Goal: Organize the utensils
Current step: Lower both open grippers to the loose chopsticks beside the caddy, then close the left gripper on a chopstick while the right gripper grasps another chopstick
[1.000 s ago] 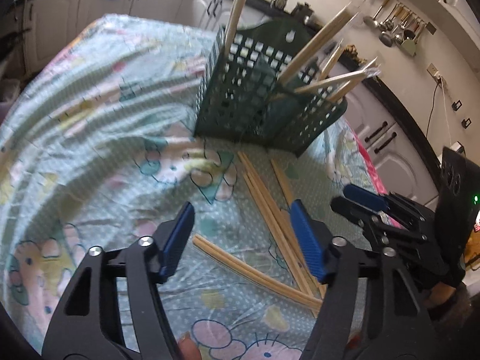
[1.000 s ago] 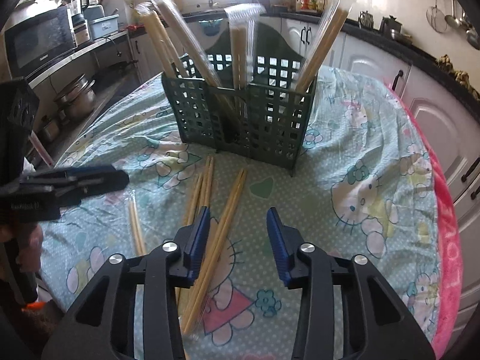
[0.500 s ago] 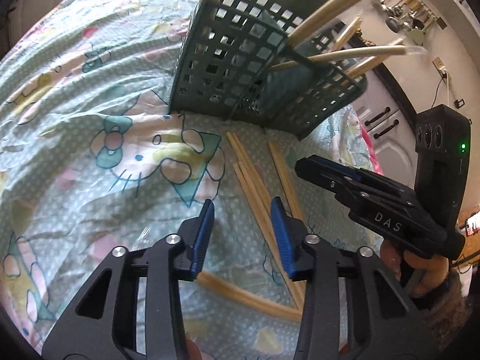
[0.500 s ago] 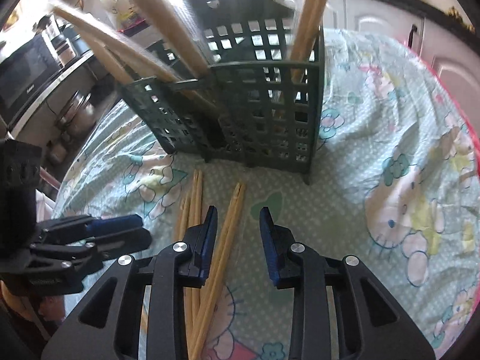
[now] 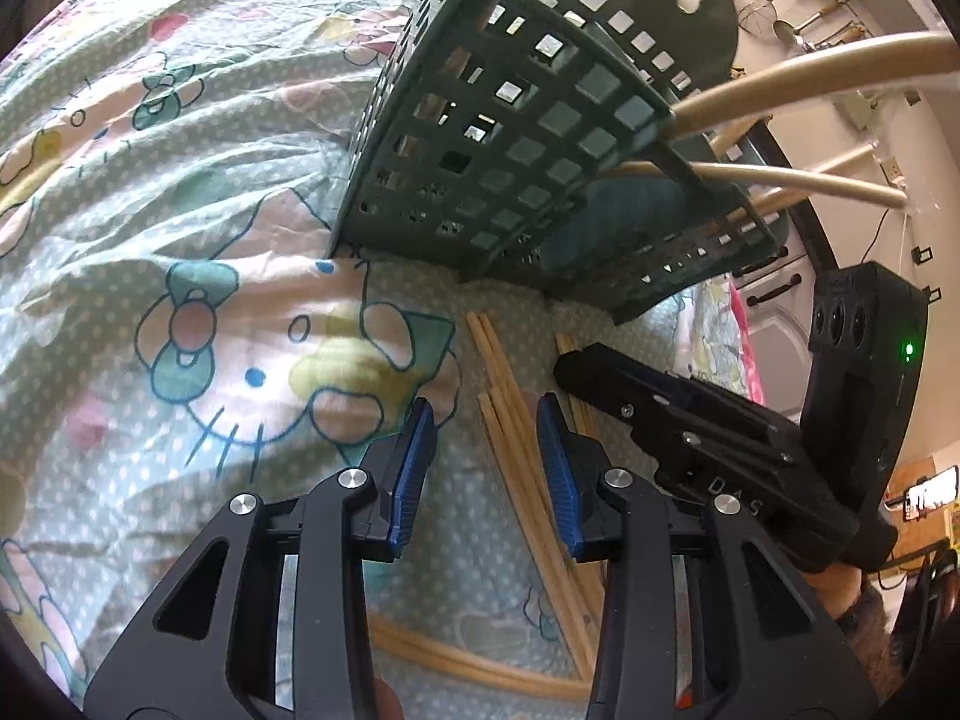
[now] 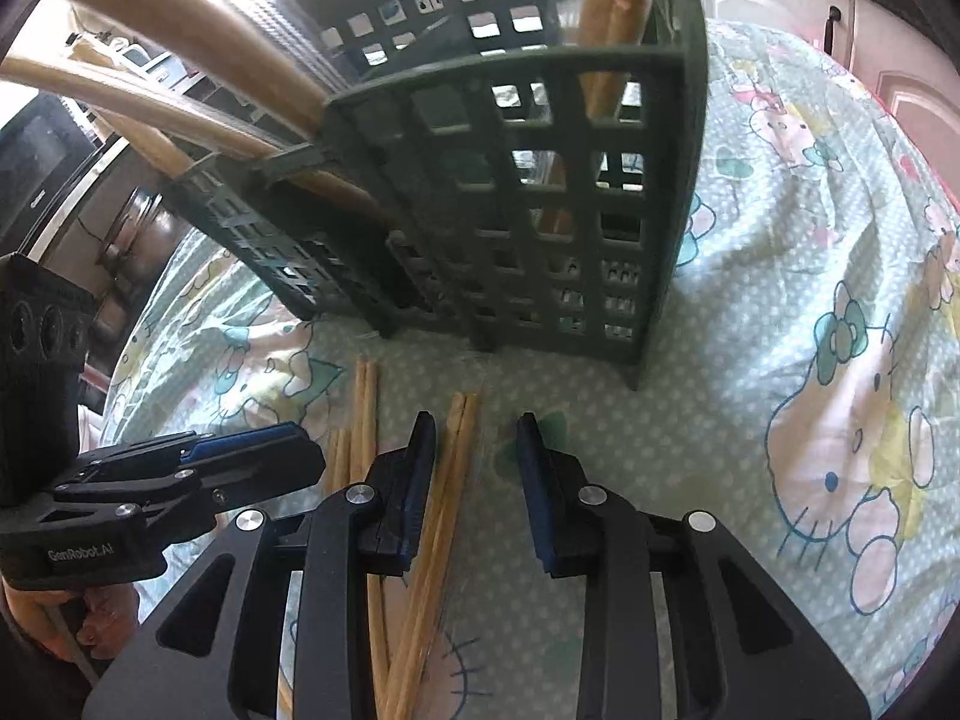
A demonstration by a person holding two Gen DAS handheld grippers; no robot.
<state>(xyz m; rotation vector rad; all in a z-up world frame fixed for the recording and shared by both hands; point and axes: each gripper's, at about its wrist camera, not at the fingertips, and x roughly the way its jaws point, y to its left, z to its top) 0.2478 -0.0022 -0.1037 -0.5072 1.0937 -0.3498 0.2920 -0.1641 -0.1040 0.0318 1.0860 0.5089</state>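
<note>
— Both grippers have dropped closer to the cloth-covered table (image 5: 180,192) since a second ago, and the green caddy (image 5: 510,138) now fills far more of each view. What about the jaws?

— The left gripper (image 5: 486,468) had its jaws wide apart a second ago; they have narrowed a good deal but stand apart, with only patterned cloth between the blue pads. One bundle of loose chopsticks (image 5: 516,438) lies just to the right of that gap, touching no pad. The right gripper (image 6: 474,474) has just been closing too: its jaws are apart, and a pair of chopsticks (image 6: 447,492) lies between them, close beside the left pad. No pad presses on it yet.

— So what does that mean for the tidying?

— Probably each hand is lining up a pick. Nothing is held, and several sticks already stand in the caddy's compartments, so the sticks lying flat are what remains.

— And the surroundings?

— The caddy sits toward the far edge of the table, the loose sticks on the cloth just in front of it. Beyond are white kitchen cupboards (image 5: 774,324), ladles hanging on a wall (image 5: 810,6), and a dark microwave (image 6: 36,162) on a counter.
</note>
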